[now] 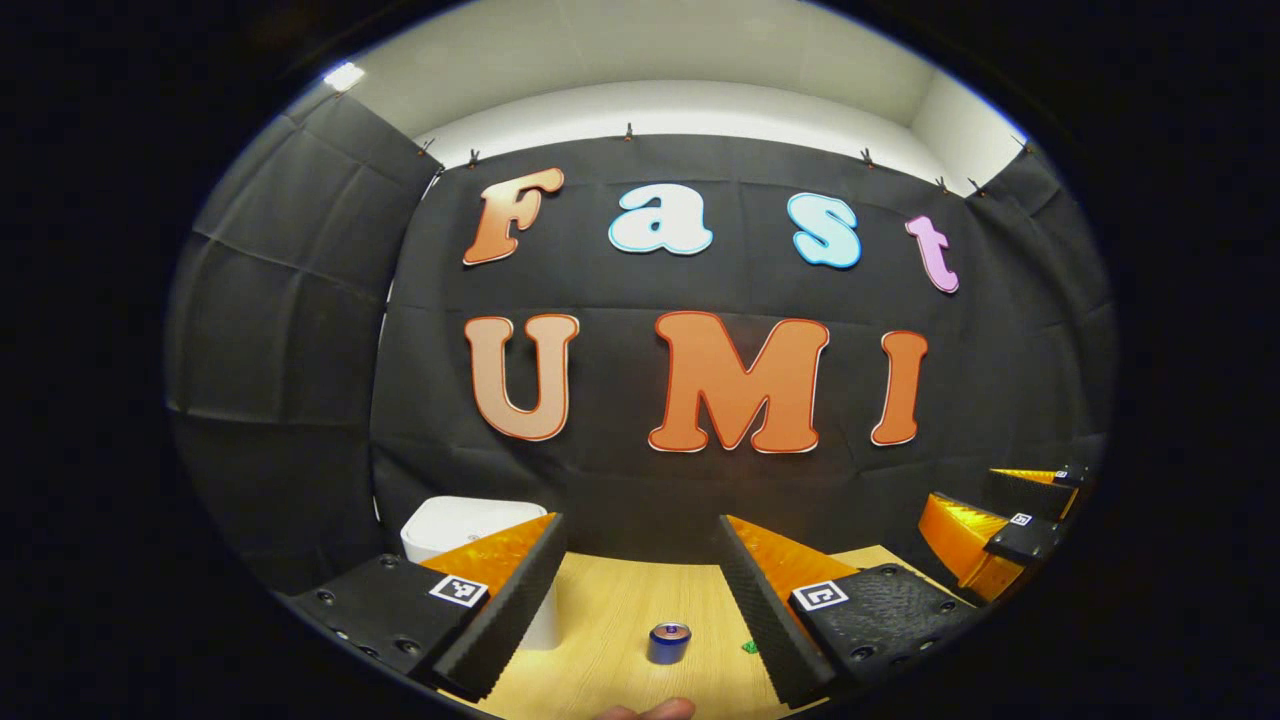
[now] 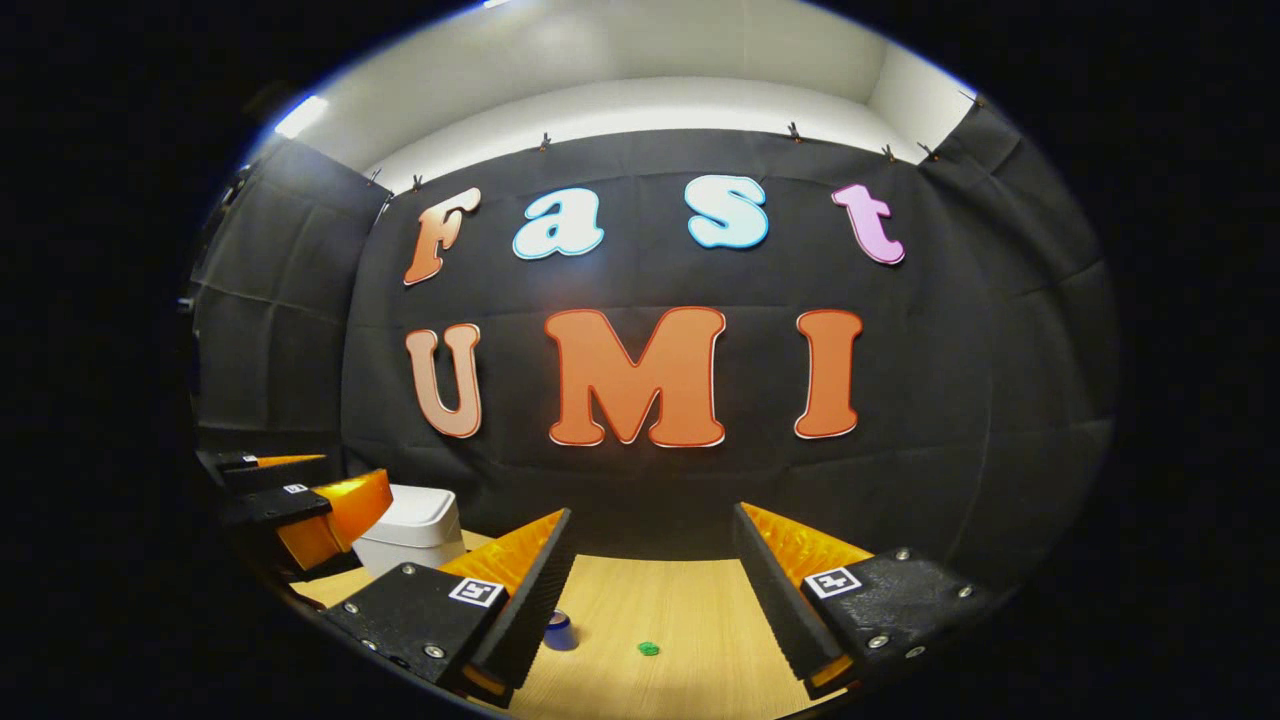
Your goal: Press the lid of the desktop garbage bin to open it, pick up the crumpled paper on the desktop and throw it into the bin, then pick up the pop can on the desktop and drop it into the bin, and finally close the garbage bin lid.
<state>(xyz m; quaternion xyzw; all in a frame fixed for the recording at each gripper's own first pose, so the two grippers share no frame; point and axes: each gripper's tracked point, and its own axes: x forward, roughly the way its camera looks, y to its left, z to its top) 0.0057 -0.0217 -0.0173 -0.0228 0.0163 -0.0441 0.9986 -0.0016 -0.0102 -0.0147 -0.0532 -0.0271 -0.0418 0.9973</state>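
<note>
Pale wood grain covers the bench, and both views look low across it toward the black cloth wall at its far edge.

Left gripper view: nearest, at the bottom, a fingertip of the person pokes into sight. Just beyond it the can stands upright on the bench, between the spread fingers of the left hand-held gripper, touching neither. A small green bit lies on the wood beside the right finger. Farther back, toward the bench's far left corner, the white bin sits with its lid down, partly behind the left finger. At the right, the other hand-held gripper juts in sideways.

Right gripper view: the can is half hidden behind the left finger of the right hand-held gripper, and the green bit lies in the open between the fingers. The bin stands farther off at the left, lid closed, with the left hand-held gripper in front of it.

Above the cloth, the room has plain white walls and a bright ceiling light.

Both hand-held grippers are released, fingers wide apart, holding and touching nothing. I cannot make out the crumpled paper.
</note>
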